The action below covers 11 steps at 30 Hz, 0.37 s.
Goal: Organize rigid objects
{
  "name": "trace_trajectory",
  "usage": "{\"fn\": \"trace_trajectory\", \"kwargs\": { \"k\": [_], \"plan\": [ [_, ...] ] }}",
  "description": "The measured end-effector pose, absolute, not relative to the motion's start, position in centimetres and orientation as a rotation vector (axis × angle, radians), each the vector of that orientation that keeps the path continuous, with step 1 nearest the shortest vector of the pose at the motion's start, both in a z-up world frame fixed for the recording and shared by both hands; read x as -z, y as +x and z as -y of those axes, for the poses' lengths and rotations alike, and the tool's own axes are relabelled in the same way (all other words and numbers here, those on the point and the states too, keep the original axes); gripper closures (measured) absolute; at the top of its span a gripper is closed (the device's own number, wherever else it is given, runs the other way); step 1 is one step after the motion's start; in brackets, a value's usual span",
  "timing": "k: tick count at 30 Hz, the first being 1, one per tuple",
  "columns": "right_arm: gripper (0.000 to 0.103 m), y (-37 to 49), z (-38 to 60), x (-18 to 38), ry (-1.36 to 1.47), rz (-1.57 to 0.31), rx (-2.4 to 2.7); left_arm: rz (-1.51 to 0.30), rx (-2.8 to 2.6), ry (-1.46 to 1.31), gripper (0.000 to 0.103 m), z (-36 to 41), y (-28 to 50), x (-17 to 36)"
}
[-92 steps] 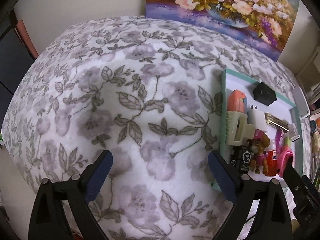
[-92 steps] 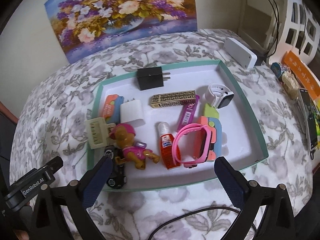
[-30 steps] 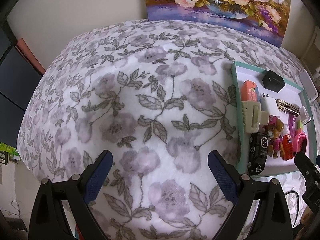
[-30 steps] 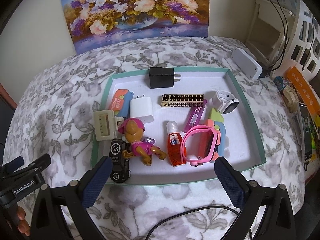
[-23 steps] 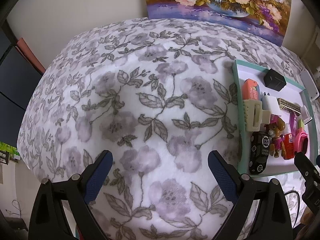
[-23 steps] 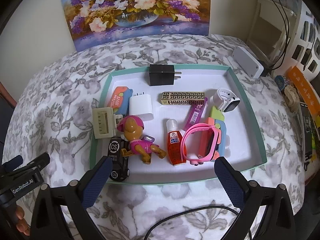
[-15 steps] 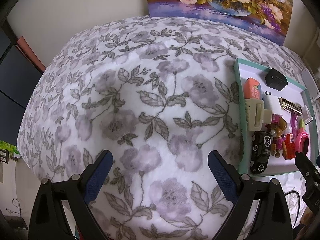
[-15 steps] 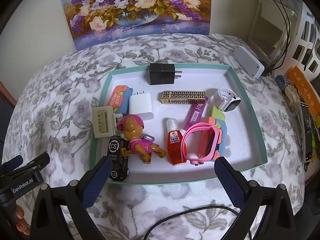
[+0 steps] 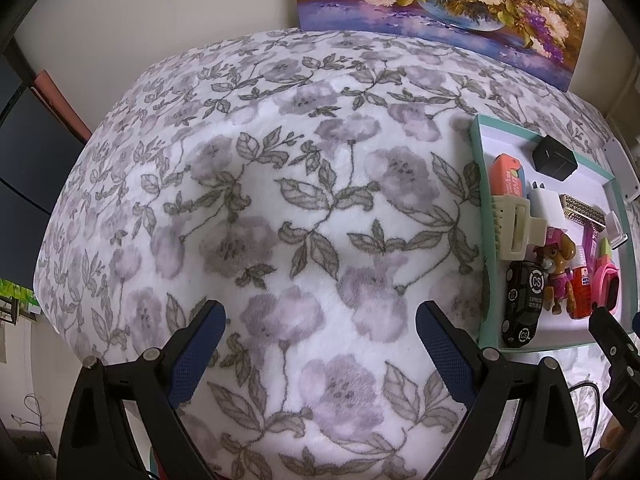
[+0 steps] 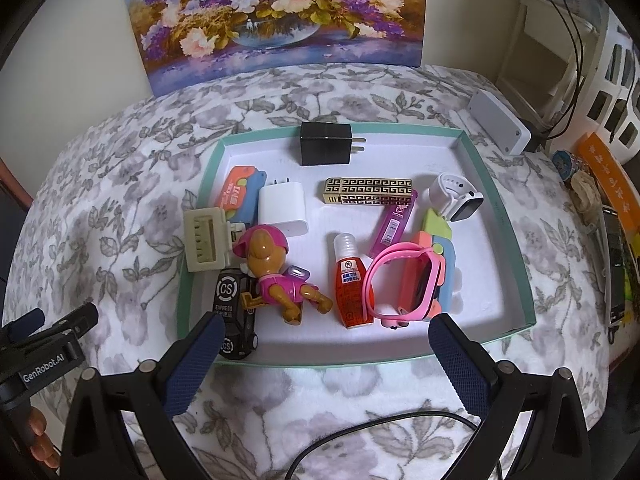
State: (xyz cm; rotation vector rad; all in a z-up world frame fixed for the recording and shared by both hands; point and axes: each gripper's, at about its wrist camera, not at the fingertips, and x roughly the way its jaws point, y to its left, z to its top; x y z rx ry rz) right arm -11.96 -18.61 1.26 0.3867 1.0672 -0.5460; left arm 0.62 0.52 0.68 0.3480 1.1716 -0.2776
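— Claws first: how do they stand?

— My right claw (image 10: 324,340) gapes wide with nothing between its blue pads, hanging over the near rim of the teal tray (image 10: 496,196). My left claw (image 9: 320,328) is just as far apart and bare, above bare flowered cloth (image 9: 280,200) well to the left of that tray.

— What lies nearest the right claw?

— A black toy car (image 10: 234,320) sits at the near left corner, touching the rim. Leaning on it is a pup figure (image 10: 276,276) in pink, lying on its side. Just right of that, an orange-red little bottle (image 10: 352,284) touches a pink watch (image 10: 404,280) resting over a pastel block.

— And farther in?

— A cream hair clip (image 10: 206,238) straddles the tray's left rim. Beyond it are a white charger (image 10: 282,208), an orange-and-blue case (image 10: 238,196), a gold patterned bar (image 10: 368,191), a purple tube (image 10: 394,224) and a white watch (image 10: 454,196). A black plug (image 10: 326,143) leans on the far wall.

— Outside the tray?

— A flower painting (image 10: 280,16) stands against the wall, and a white box (image 10: 498,122) lies on the cloth near the tray's far right corner.
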Motion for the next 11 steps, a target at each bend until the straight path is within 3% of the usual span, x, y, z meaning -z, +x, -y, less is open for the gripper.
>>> {"fn": "trace_trajectory", "kwargs": {
  "k": [11],
  "plan": [
    [0.000, -11.93, 18.59, -1.20, 0.385, -1.072, 0.543, -1.166, 0.279, 0.342, 0.007, -0.47, 0.54, -0.83]
  ]
}}
